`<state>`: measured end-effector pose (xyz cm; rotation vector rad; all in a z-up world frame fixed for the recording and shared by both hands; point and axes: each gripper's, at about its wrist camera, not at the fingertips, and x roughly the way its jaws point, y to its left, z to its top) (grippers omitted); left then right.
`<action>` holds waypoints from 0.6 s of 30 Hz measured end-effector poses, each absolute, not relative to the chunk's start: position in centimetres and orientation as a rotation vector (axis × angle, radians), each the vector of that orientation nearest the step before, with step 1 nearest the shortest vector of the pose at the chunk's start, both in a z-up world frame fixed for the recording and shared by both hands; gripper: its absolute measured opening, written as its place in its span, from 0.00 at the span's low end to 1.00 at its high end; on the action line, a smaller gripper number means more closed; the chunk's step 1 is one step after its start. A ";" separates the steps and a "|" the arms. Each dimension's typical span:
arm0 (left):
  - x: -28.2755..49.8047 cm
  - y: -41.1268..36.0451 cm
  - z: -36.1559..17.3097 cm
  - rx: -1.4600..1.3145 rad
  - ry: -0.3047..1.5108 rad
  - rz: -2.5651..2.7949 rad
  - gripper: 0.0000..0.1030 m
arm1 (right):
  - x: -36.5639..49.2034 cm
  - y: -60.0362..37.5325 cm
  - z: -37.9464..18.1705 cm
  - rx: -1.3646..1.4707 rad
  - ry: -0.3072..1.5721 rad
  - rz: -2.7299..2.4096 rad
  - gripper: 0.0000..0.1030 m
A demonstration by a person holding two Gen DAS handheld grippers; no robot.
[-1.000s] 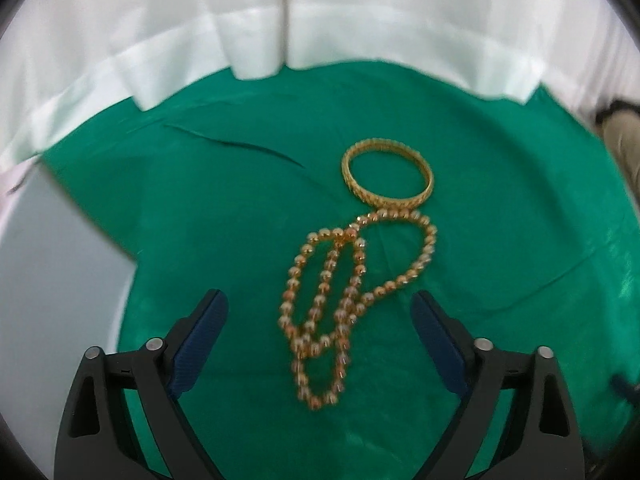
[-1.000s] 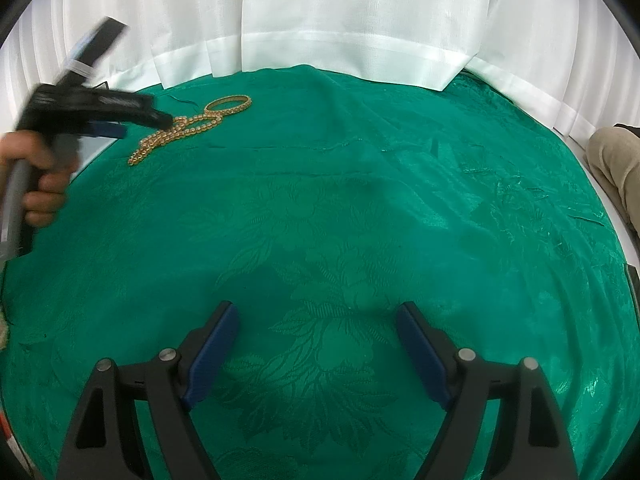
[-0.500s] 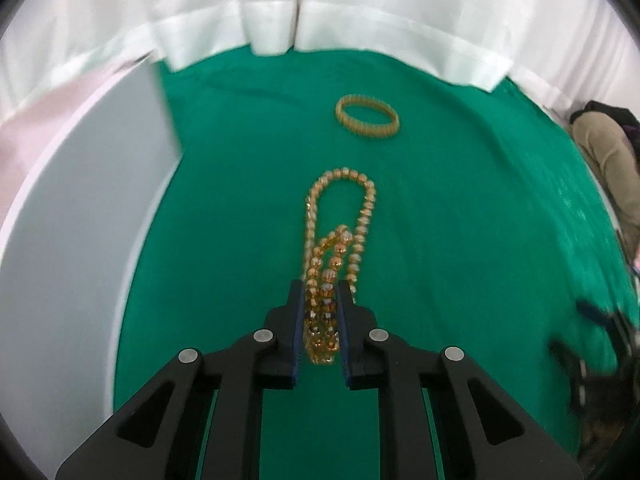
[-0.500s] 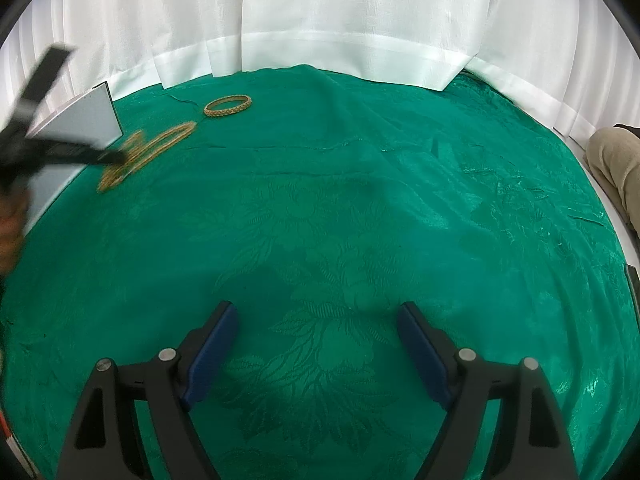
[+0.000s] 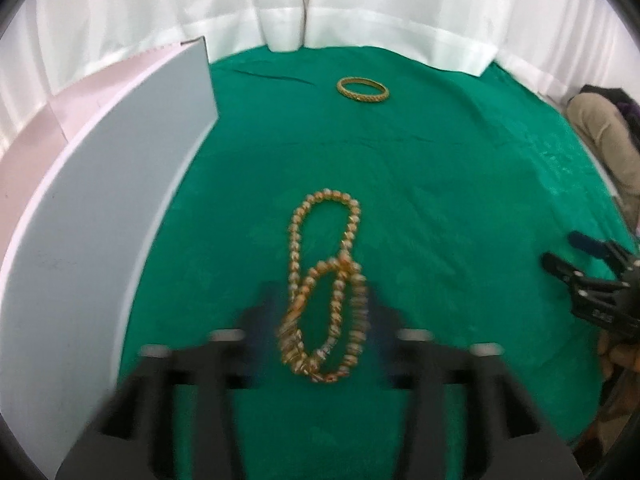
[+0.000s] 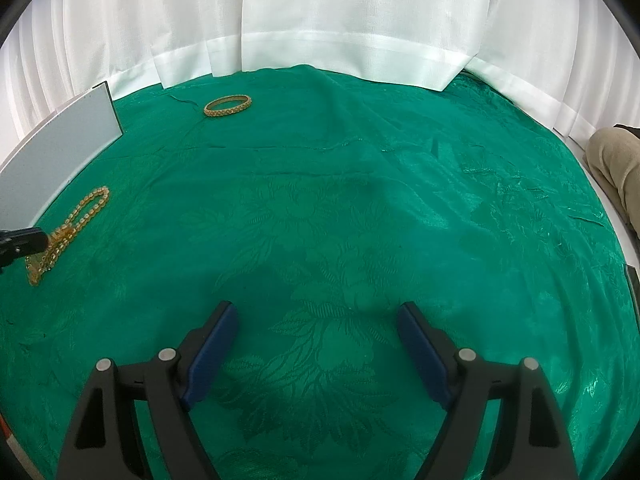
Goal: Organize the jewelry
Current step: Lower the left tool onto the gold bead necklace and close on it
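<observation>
Left gripper [image 5: 320, 320] blurred, jaws opening, bead necklace [image 5: 324, 288] lying between them on green cloth [image 5: 440, 220], pads not pressing it. White board [image 5: 100, 220] just left of necklace. Gold bangle [image 5: 362, 89] farther back, well apart. Right gripper [image 6: 316, 344] spread wide over bare cloth, nothing between jaws. White curtain [image 6: 360, 20] behind table.

A gold bead necklace [image 5: 326, 288] lies looped and doubled over itself on the green cloth of the tabletop [image 5: 440, 200], near its left edge. A gold patterned bangle [image 5: 362, 89] lies flat near the far edge, well apart.
</observation>
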<state>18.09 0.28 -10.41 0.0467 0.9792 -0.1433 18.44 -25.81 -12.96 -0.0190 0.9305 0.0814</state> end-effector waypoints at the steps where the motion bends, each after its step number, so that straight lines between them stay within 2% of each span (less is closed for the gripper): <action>1: 17.9 0.3 -10.5 0.061 0.951 -0.115 0.81 | 18.4 -25.8 -13.0 -0.019 0.930 0.081 0.81; 5: 18.2 0.7 -11.7 0.077 0.952 -0.062 0.83 | 18.4 -25.8 -13.0 -0.019 0.931 0.082 0.82; 8: 18.7 2.0 -12.5 0.003 0.962 -0.047 0.96 | 18.4 -25.8 -13.0 -0.019 0.931 0.082 0.82; 11: 18.8 3.3 -13.0 -0.064 0.969 -0.049 1.00 | 18.3 -25.9 -12.9 -0.014 0.936 0.087 0.82; 15: 18.5 3.4 -13.2 -0.060 0.943 -0.053 1.00 | 20.5 -25.7 -11.5 -0.008 1.069 0.174 0.82; 18: 18.5 3.3 -13.3 -0.064 0.938 -0.053 1.00 | 24.3 -24.9 -7.9 -0.013 1.002 0.257 0.82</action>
